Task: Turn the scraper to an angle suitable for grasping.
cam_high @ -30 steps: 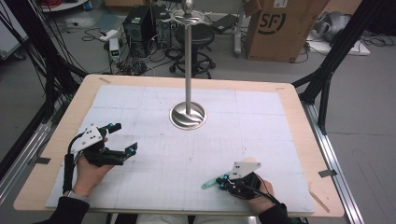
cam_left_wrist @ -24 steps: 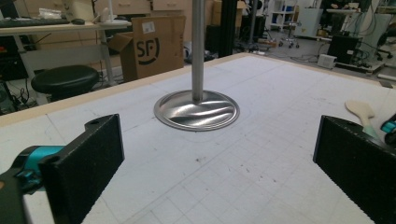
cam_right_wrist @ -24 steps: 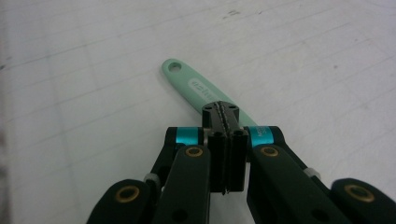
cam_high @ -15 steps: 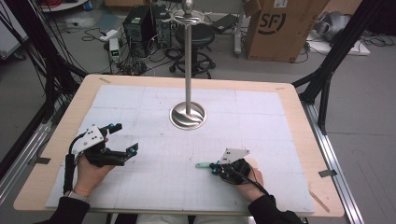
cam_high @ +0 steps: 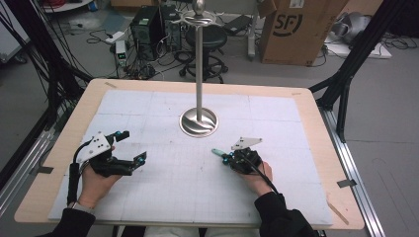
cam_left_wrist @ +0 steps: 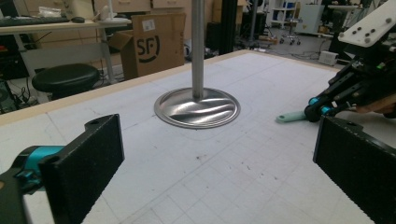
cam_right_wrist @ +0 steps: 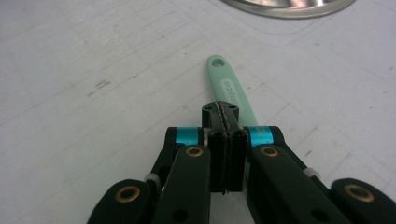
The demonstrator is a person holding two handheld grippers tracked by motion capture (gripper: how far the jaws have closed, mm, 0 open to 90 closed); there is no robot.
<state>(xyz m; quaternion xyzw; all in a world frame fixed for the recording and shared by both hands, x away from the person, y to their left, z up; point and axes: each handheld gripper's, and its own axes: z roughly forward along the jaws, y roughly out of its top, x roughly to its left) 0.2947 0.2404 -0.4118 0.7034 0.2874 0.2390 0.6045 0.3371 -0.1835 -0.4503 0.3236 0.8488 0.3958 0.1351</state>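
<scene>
Item: mint-green handle (cam_right_wrist: 229,86) with a hanging hole at its tip, tool end hidden; held low over the table's middle, toward the near edge, just short of the steel stand base (cam_high: 198,122). Right gripper (cam_high: 231,157): jaws pressed together on the handle. Left gripper (cam_high: 129,149): jaws wide apart, empty, near the left edge. Risk, judged: the narrow grip could let the handle pivot or slip.

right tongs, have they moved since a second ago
Yes. In the high view the right tongs, shut on a mint-green handle, have moved forward and left toward the metal stand's base.
</scene>
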